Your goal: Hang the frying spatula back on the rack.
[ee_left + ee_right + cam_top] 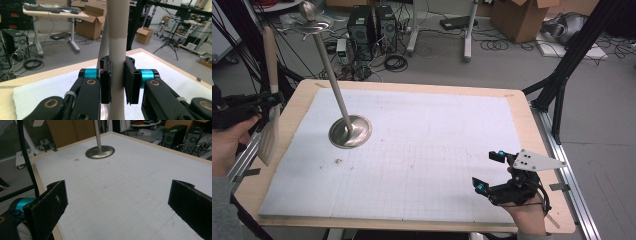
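Observation:
A pale wooden spatula point(270, 131) hangs upright over the table's left edge, handle up and flat blade down. My left gripper point(271, 101) is shut on its handle, and in the left gripper view the jaws of the left gripper point(117, 82) clamp the spatula handle point(117, 37) from both sides. A metal stand point(350, 131) with a round base and a slanting pole stands on the white board point(427, 150) at left centre. My right gripper point(488, 171) is open near the front right, with nothing between the jaws. From the right gripper point(120, 205), the stand's base point(100, 152) lies far ahead.
The stand's pole rises to a small dish with a knob point(313, 22) beyond the table's far left. An aluminium rail point(562, 160) runs along the right edge beside black frame legs point(562, 85). Computer towers point(371, 30), cables and a cardboard box point(522, 17) sit on the floor behind.

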Demonstrator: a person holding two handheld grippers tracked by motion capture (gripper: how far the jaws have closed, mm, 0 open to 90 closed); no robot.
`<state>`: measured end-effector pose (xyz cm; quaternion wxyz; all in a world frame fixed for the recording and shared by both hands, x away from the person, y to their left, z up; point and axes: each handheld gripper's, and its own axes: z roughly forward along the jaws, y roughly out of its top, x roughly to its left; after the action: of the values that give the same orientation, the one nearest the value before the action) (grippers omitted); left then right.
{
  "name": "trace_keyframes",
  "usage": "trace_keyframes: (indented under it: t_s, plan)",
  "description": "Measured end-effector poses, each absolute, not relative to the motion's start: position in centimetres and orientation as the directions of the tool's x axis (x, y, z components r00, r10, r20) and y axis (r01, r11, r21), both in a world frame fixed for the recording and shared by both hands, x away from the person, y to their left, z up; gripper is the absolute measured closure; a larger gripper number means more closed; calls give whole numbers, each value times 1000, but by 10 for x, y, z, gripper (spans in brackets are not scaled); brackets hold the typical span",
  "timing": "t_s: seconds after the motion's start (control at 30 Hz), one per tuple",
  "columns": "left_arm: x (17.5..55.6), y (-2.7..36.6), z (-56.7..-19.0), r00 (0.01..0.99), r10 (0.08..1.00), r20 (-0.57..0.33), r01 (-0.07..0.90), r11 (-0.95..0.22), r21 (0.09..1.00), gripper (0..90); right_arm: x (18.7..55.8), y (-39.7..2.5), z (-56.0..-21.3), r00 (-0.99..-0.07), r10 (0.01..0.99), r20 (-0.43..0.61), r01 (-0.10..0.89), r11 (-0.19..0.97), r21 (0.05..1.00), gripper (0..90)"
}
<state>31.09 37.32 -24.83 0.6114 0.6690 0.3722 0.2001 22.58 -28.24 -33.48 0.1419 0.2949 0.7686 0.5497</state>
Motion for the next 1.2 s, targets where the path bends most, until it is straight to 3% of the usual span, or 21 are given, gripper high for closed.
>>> trace_keyframes:
  t_s: [1.2]
  plan:
    - [329, 365, -254, 663, 712, -233, 289, 45, 956, 776, 225, -289, -336, -777, 619, 115, 306, 212, 928, 15]
